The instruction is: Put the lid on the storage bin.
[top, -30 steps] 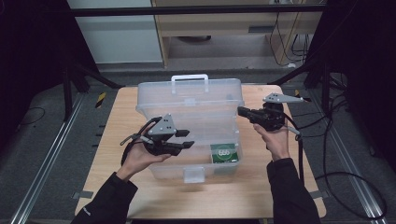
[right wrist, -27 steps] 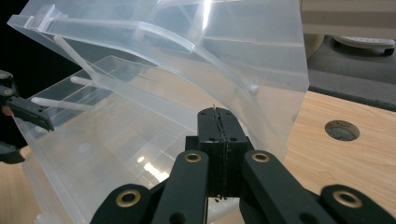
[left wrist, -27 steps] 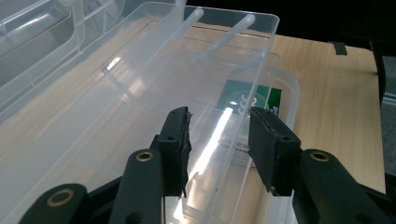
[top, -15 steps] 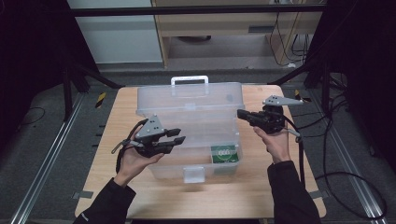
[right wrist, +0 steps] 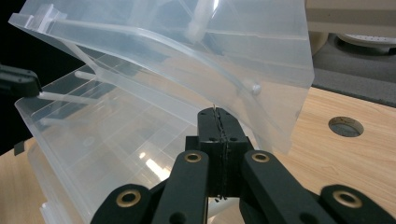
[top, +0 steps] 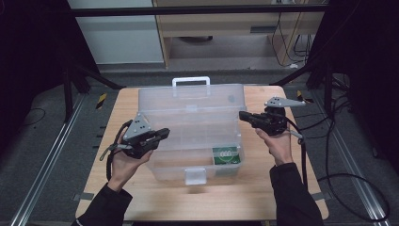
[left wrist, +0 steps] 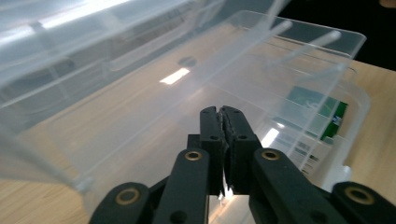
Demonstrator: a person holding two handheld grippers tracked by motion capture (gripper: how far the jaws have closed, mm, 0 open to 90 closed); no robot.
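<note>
- My left gripper [top: 160,134], jaws just closed together on nothing, sits at the clear storage box's [top: 190,117] 9 o'clock wall.
- My right gripper [top: 243,115], jaws together, seems to touch the lid edge at 3 o'clock.

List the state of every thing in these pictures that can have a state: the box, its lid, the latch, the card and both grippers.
Clear plastic box: open, on the table.
Lid: raised, tilted back.
Front latch: undone.
Green card: lying flat inside the box.
Left gripper: jaws just closed, nothing between them.
Right gripper: shut, by the lid's right edge.
</note>
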